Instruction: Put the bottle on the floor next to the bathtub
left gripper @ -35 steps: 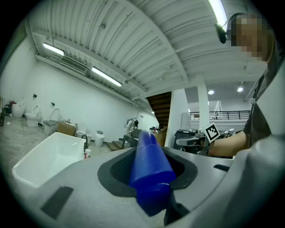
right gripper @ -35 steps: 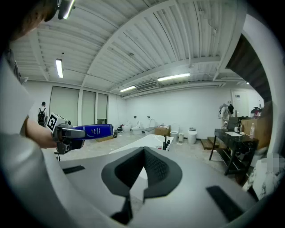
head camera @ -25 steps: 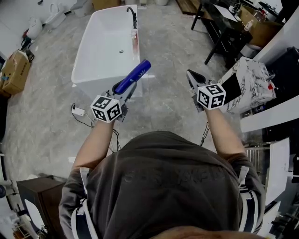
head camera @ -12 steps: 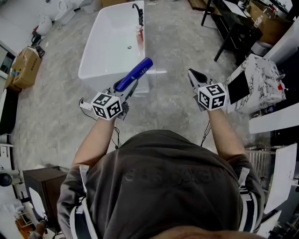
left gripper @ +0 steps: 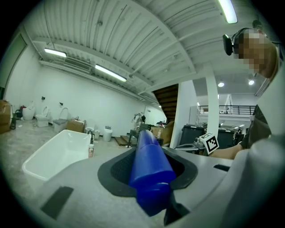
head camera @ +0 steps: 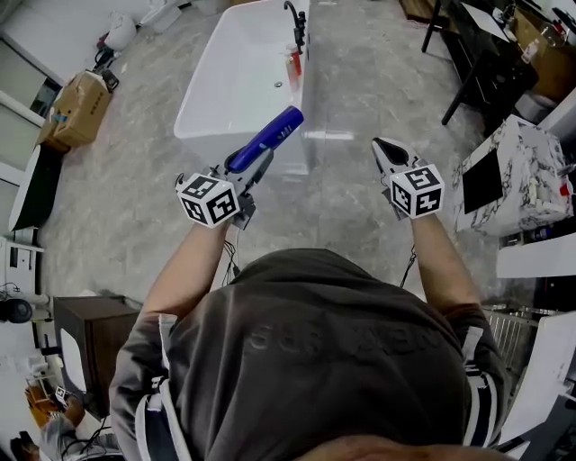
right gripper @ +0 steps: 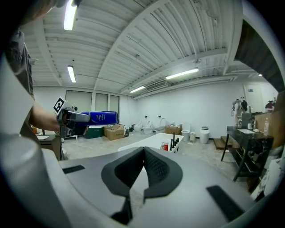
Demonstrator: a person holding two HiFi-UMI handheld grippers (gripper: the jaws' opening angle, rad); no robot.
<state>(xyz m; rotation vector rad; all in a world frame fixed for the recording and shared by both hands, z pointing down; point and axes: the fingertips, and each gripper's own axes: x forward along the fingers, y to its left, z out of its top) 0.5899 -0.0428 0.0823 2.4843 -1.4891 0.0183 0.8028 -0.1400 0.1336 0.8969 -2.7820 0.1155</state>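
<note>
1. Cardboard box [head camera: 76,110], far left on the floor [head camera: 360,99]. Like the rest of the room, it has drifted rightward in the head view over the last second, which suggests the person is on the move and re-aiming at the tub.
2. Bathtub [head camera: 236,90], white and empty, with a black faucet [head camera: 294,16] at its far end. It now sits more centrally ahead of the person than a second ago.
3. Left gripper [head camera: 245,173], clenched as before on the bottle [head camera: 267,138]. The blue bottle lies lengthwise between the pads and is carried in the air, with its far end over the tub's near corner in the head view. It is not yet on the floor.
4. Bare floor just right of the tub. This is a likely set-down spot, and reaching it calls for a long lowering of the left hand.
5. Right gripper [head camera: 385,149], jaw tips together with nothing between them, held level beside the left and taking no part.
6. Marble-patterned cabinet [head camera: 517,171], far right, well apart from the tub.
</note>
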